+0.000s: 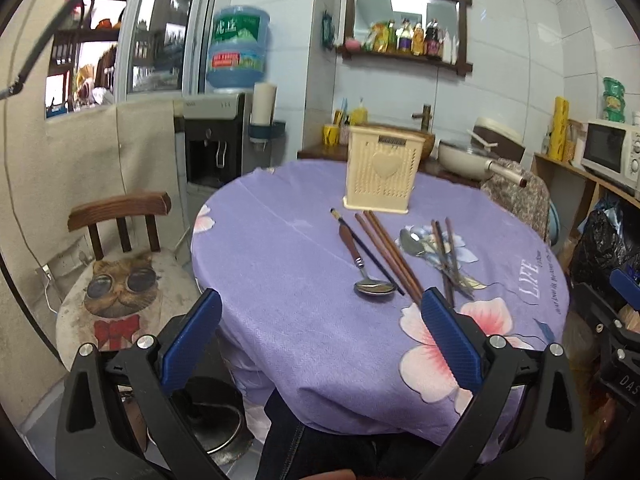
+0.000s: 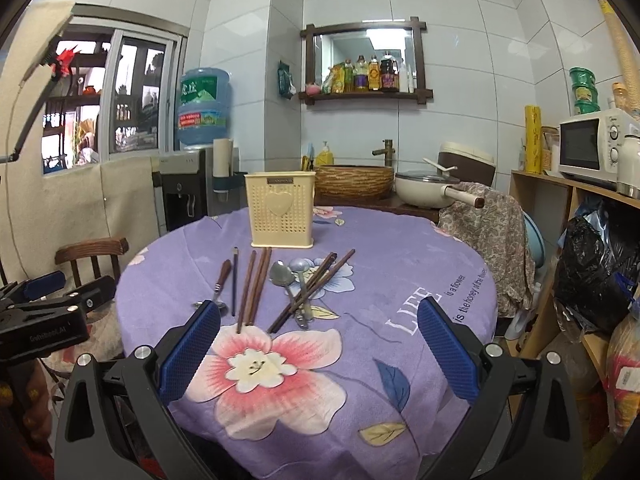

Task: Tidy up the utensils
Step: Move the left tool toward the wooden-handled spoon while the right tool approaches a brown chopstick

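Observation:
A cream perforated utensil holder stands upright at the far side of the round table. In front of it lie a wooden-handled spoon, a thin dark stick, brown chopsticks, and a crossed pile of metal spoons and dark chopsticks. My left gripper is open and empty at the table's near edge. My right gripper is open and empty, short of the utensils.
A wooden chair with a cat cushion stands left of the table. A cloth-draped chair stands at the far right. A water dispenser, a sink counter with a pan and shelves with a microwave surround the table.

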`<state>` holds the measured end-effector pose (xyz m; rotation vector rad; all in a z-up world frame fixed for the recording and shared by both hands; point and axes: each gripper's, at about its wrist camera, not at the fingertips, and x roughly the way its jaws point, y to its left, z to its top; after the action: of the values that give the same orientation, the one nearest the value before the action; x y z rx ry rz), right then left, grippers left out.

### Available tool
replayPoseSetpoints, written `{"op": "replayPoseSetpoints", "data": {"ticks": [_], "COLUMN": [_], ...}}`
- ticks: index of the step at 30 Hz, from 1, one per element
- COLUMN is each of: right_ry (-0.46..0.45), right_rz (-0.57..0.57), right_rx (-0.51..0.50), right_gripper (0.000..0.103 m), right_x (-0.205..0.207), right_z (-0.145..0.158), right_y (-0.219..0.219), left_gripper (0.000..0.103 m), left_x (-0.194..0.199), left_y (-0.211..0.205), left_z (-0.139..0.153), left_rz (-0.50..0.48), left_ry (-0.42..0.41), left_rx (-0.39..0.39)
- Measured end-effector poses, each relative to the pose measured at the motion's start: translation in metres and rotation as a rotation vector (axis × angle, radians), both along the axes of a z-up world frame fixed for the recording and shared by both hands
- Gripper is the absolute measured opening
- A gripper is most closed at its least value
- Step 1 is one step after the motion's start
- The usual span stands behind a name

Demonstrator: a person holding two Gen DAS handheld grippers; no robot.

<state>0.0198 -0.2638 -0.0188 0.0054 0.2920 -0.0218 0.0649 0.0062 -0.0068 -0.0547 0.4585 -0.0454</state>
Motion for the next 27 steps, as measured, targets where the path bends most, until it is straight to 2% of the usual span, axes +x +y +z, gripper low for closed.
{"op": "replayPoseSetpoints", "data": {"ticks": [4,7,11,15,18,23,26,27], "right_ry": [0.064,0.11,0.164,0.203,0.247,0.346,0.389,0.407], "right_rz": [-0.014,0.016,0.059,0.102,0.122,0.089,0.043,0.03], "right_rx": [-0.015,-0.01,-0.043,-0.069,-0.065,-0.012,0.028,0.05], "right_gripper": [0.097,0.097,0.097,0.097,0.094,0.079,0.073,0.07], "right_x": [0.032,0.052,0.079,0.105,0.128,0.181,0.214,0.222], "right_z": [0.0,-0.001,-0.002,0.0,0.001,-0.002,-0.004,-0.006], "right_y": [-0.013,-0.017,-0.013,-0.009,-0.011,-0.029,-0.041,-0.044], "left_gripper": [0.098,0.098,0.097,0.097,0.097,0.097,0.084,0.076], "left_x": [0.037,0.063,0.097,0.122,0.14,0.166,0.184,0.19], "left_y": [-0.003,-0.004,0.004,0.009,0.012,0.008,0.002,0.001], "left_z": [-0.007,-0.012,-0.019,-0.023,-0.025,-0.025,-0.027,-0.028], "left_rz": [0.012,0.019,0.006,0.002,-0.004,-0.043,-0.052,-0.05], "left_ry": [0.055,0.095,0.179,0.211,0.243,0.267,0.302,0.322], "left_rx": [0.072,0.122,0.091,0.099,0.065,0.066,0.082,0.08]}}
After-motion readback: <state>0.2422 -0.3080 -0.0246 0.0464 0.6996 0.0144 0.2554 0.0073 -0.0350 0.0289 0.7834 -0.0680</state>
